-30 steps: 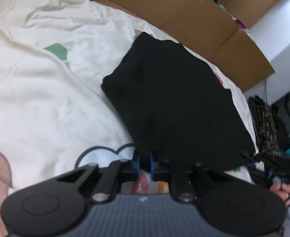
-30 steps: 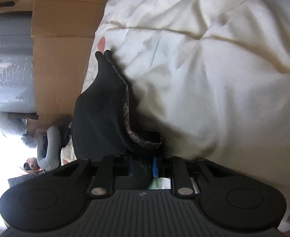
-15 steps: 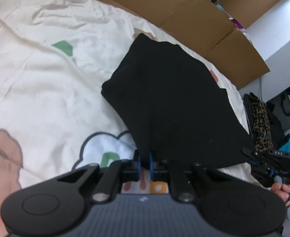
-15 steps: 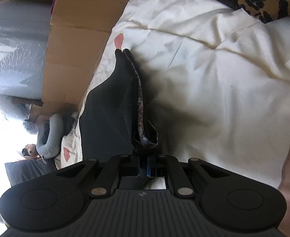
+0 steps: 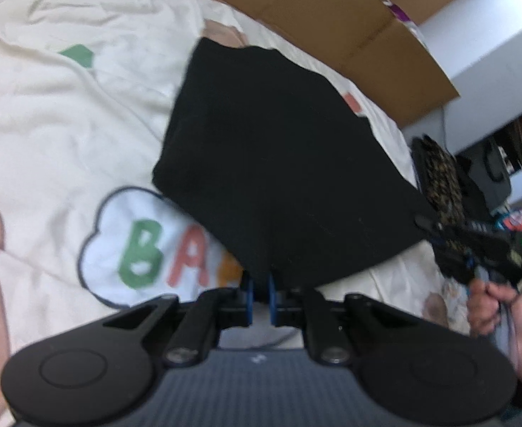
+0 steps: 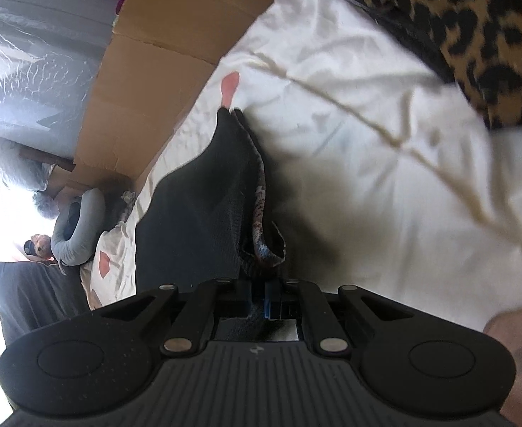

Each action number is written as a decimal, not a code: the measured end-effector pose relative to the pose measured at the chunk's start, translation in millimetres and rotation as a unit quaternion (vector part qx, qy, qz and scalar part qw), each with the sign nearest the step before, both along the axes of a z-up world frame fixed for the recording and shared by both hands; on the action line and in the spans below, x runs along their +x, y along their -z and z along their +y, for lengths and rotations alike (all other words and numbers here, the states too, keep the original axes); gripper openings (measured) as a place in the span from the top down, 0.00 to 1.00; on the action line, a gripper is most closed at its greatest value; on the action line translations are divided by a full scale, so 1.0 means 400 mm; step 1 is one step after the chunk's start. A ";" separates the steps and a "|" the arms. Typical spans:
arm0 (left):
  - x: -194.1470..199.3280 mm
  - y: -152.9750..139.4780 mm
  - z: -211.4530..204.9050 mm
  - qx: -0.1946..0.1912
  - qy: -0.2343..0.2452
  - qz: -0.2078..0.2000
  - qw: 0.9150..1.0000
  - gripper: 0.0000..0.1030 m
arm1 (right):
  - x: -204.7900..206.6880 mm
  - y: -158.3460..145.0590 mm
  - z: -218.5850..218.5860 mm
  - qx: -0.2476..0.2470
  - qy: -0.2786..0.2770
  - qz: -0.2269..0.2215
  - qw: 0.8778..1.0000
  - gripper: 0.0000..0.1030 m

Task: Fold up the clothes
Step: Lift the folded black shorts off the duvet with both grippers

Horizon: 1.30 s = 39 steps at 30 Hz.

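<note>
Black fabric, the garment (image 5: 282, 163), hangs from both your grippers so it can fold over. The left gripper (image 5: 259, 293) and right gripper (image 6: 257, 300) each pinch a near corner, jaws narrow.

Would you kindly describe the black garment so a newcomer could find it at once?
Start from the cream bedsheet with the colourful cloud print, bordered by cardboard. On it lies the black garment, a broad, plain dark cloth pinched at its near edge. Unlike the leopard-print cloth nearby, it has no pattern on its outer face.
</note>
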<state>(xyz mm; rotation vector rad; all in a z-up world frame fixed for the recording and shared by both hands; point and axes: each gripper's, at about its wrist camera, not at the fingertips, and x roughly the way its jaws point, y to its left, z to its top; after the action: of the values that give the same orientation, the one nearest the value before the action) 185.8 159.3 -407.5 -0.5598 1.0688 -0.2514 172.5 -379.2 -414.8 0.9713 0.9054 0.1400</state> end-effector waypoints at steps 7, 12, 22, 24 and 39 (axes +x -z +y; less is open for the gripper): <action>-0.014 -0.012 -0.070 -0.018 0.038 0.001 0.999 0.92 | 0.036 -0.037 -0.033 -0.028 -0.010 -0.023 0.999 0.96; -0.011 -0.002 -0.093 -0.036 0.043 0.006 0.998 0.92 | 0.058 -0.049 -0.046 -0.040 -0.008 -0.031 0.999 0.96; -0.015 -0.008 -0.147 -0.064 0.069 0.012 0.995 0.92 | 0.101 -0.062 -0.068 -0.063 -0.001 -0.040 0.997 0.96; -0.017 -0.005 -0.163 -0.069 0.076 0.014 0.995 0.92 | 0.110 -0.064 -0.072 -0.067 -0.003 -0.042 0.997 0.96; -0.033 0.024 -0.279 -0.078 0.103 0.019 0.991 0.94 | 0.176 -0.039 -0.123 -0.071 0.002 -0.039 0.997 0.96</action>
<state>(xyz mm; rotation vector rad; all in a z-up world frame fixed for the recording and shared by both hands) 172.5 47.6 -417.3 -0.5958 1.1523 -0.5091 243.1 -428.4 -399.1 0.8302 0.8307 0.1088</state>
